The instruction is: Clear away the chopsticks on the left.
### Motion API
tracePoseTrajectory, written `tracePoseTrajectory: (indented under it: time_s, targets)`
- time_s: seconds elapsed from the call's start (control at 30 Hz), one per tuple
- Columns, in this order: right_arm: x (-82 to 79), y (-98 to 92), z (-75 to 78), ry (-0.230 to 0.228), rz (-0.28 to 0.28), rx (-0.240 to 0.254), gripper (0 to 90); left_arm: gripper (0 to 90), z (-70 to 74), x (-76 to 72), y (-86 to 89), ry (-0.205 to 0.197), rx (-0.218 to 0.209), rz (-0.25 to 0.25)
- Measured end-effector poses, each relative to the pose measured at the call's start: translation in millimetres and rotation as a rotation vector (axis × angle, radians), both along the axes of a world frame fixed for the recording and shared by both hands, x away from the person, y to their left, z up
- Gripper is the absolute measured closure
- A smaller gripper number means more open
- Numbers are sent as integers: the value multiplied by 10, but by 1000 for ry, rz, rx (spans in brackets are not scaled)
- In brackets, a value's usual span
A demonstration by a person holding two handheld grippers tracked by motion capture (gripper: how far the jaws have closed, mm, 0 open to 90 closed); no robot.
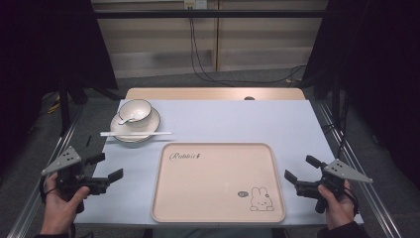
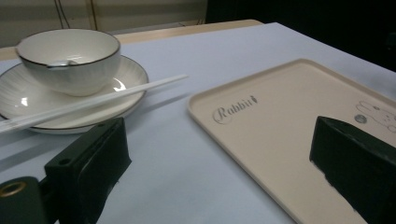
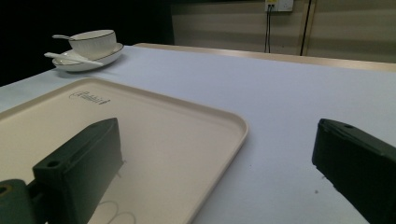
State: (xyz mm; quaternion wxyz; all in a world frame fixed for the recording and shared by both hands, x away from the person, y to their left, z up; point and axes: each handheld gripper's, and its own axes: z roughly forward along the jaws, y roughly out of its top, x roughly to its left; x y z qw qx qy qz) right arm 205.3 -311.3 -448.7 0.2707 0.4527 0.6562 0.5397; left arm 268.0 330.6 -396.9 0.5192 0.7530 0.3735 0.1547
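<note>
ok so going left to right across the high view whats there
left gripper → plate with the bowl on it → tray → right gripper

The tabletop (image 1: 237,119) wore a pale blue-white cover, with a strip of bare wood showing along its far edge. Directly on it lay a beige tray (image 1: 218,181) near the front middle, and a white plate (image 1: 134,126) at the far left corner, well apart from the tray.
</note>
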Motion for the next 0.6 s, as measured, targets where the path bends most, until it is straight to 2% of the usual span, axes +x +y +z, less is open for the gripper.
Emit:
tracePoseTrajectory:
  time_s: [0.1, 0.13, 0.23, 0.3, 0.33, 0.4, 0.43, 0.47, 0.5, 0.53, 0.6]
  targets:
    - [-1, -6, -4, 3, 9, -7, 11, 44, 23, 66, 61, -19, 14, -10]
    - [-5, -5, -2, 8, -3, 7, 11, 51, 60, 149, 125, -21, 32, -10]
    - [-4, -9, -2, 10, -2, 9, 11, 69, 174, 326, 209, -22, 88, -22]
    - [1, -4, -6, 11, -5, 4, 11, 58, 241, 434, 234, -10, 76, -55]
    - [0, -1, -6, 19, 0, 4, 11, 62, 262, 475, 232, -12, 88, -70]
    - [8, -5, -9, 15, 6, 2, 11, 120, 301, 570, 208, -20, 139, -92]
    - [8, -5, -9, 15, 6, 2, 11, 141, 301, 570, 208, -20, 139, -92]
    - [2, -4, -5, 10, 7, 5, 11, 171, 298, 679, 179, -23, 160, -119]
    - [2, -4, -5, 10, 7, 5, 11, 203, 298, 679, 179, -23, 160, -119]
    - [2, -3, -6, 6, 4, 4, 11, 222, 270, 768, 155, -31, 195, -145]
    - [-1, -8, -4, 7, 10, 5, 11, 265, 209, 873, 130, -19, 189, -153]
